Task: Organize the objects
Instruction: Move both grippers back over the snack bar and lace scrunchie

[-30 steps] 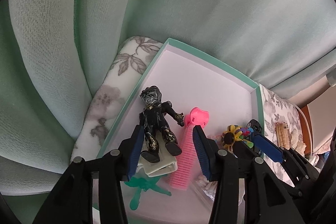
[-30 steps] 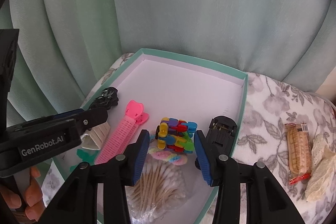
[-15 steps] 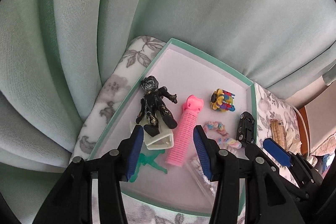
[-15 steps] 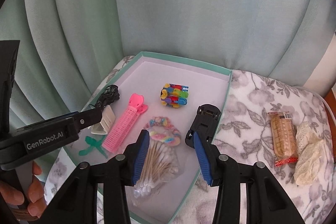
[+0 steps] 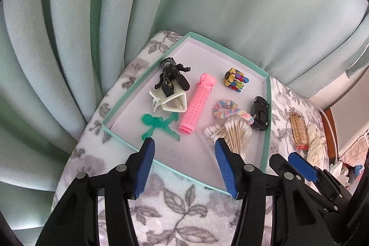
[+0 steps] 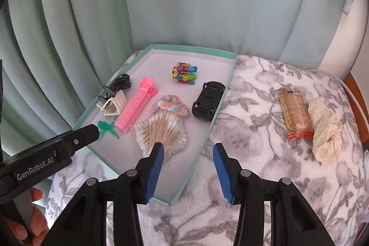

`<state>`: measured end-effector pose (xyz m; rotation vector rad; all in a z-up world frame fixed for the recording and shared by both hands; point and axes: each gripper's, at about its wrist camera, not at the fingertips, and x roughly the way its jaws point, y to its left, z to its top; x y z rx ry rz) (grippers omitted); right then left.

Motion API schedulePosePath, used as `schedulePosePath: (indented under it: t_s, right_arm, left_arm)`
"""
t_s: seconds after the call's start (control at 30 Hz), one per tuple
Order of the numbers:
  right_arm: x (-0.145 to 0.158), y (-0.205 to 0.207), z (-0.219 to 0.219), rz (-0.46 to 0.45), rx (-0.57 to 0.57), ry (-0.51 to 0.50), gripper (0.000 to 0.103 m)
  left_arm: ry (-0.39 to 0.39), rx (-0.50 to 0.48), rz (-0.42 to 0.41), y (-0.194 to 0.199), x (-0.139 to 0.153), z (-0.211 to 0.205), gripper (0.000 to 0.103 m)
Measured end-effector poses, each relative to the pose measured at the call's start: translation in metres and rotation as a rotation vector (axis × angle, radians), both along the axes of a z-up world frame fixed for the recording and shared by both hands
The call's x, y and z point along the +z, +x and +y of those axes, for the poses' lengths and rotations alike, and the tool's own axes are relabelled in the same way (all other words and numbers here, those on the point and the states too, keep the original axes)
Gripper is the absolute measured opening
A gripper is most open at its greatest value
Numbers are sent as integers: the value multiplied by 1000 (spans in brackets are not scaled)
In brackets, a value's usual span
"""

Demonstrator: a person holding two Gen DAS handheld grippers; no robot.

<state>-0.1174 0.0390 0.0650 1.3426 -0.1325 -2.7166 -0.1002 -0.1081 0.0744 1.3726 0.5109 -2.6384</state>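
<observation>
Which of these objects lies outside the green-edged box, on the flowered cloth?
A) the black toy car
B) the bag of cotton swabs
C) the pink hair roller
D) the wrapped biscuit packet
D: the wrapped biscuit packet lies on the flowered cloth to the right of the box, beside a cream lace fabric, while the car, the roller and the swabs all lie inside the box.

Pink hair roller (image 5: 198, 105), teal-rimmed box (image 5: 266, 121)

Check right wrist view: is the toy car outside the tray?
No, the toy car lies upside down inside the tray, against its right wall.
</observation>
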Motion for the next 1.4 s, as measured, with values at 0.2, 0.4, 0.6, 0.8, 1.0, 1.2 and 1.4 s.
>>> schedulePosePath:
  t_s: [0.2,0.4,0.6,0.8,1.0,1.2,1.4]
  right_arm:
    - [-8,22,11,-24,-33,-20,62]
    - [-10,40,21,-28,-67,-25,75]
    - [-13,51,32,-34,-93,-25,88]
    - [-12,57,39,-32,-104,-27,96]
    - [-8,61,47,-19,-108,-42,102]
    - [-9,65,57,-16,-115,-63,103]
    - [-12,68,72,-16,-133,-89,103]
  left_arm:
    - [-60,5,-24,11,-3,7,56]
    - [-93,16,-46,17,-9,10,74]
    - [-130,37,-44,20,-9,13,82]
    - [-150,35,-45,25,-7,18,83]
    - [-171,34,-42,31,-3,23,99]
    - [-190,42,-38,36,2,27,101]
    - [-196,32,-34,37,7,39,101]
